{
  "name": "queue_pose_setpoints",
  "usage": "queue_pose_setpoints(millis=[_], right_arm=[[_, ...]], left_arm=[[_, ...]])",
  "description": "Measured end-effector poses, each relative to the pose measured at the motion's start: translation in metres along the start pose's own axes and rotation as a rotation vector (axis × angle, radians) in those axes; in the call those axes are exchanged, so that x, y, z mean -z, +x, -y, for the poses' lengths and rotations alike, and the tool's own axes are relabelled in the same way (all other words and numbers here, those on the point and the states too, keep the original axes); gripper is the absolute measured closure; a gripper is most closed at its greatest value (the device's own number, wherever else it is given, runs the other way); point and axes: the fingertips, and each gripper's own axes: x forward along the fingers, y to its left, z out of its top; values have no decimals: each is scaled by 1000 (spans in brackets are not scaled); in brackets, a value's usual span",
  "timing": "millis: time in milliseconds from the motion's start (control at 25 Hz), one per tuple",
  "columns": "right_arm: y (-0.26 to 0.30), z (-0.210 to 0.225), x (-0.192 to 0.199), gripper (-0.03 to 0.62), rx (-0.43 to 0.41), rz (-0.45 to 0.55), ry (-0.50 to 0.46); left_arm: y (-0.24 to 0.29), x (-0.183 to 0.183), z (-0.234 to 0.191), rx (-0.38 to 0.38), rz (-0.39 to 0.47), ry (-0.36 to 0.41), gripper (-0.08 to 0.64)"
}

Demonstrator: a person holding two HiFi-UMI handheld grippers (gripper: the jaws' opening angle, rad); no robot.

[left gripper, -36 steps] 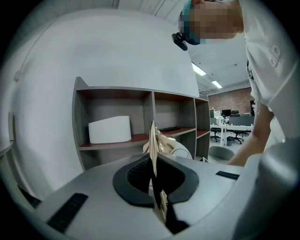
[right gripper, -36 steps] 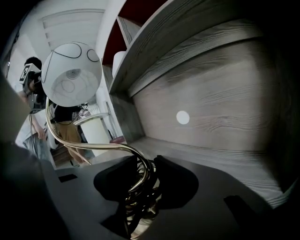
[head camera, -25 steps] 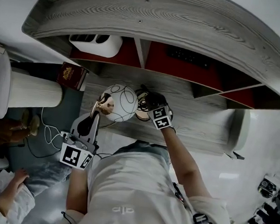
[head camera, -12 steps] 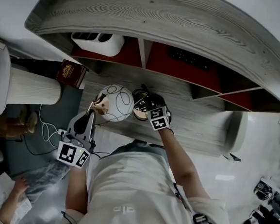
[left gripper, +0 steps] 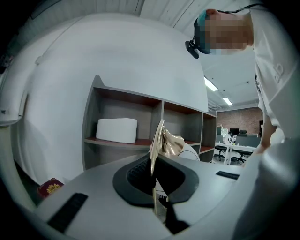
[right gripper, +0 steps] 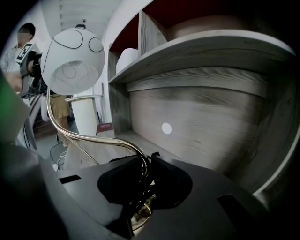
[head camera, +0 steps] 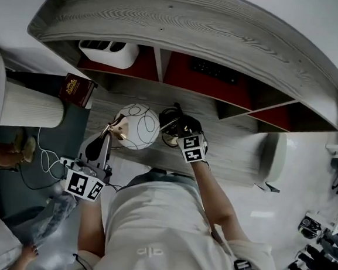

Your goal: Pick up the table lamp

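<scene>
The table lamp has a white globe shade [head camera: 137, 126] with thin black rings, a curved gold stem [right gripper: 93, 138] and a gold base [right gripper: 143, 211]. It is held over the grey wooden desk [head camera: 238, 149], below the shelves. My left gripper [head camera: 111, 133] is shut on a thin gold strip [left gripper: 157, 145] of the fitting beside the globe [left gripper: 190, 151]. My right gripper [head camera: 172, 127] is shut on the stem and black cord just above the base, seen close in the right gripper view [right gripper: 145, 171]. The globe [right gripper: 72, 61] hangs high on the left in that view.
A shelf unit [head camera: 197, 16] with red-backed compartments stands over the desk. A white box [head camera: 108, 53] sits in its left compartment. A dark red book [head camera: 76, 89] and a white ribbed cylinder [head camera: 27, 106] are at the left, with cables [head camera: 46, 156] on the floor.
The right gripper has risen a little with the lamp's base end. The left gripper keeps its hold beside the globe and has hardly moved.
</scene>
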Motion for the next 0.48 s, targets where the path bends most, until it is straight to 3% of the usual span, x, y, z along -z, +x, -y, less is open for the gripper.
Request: queue_pose_setpoints(millis=[480], right_arm=[[-107, 78, -7, 503, 173, -52, -43]], left_arm=[[30, -21, 58, 122, 139, -66, 545]])
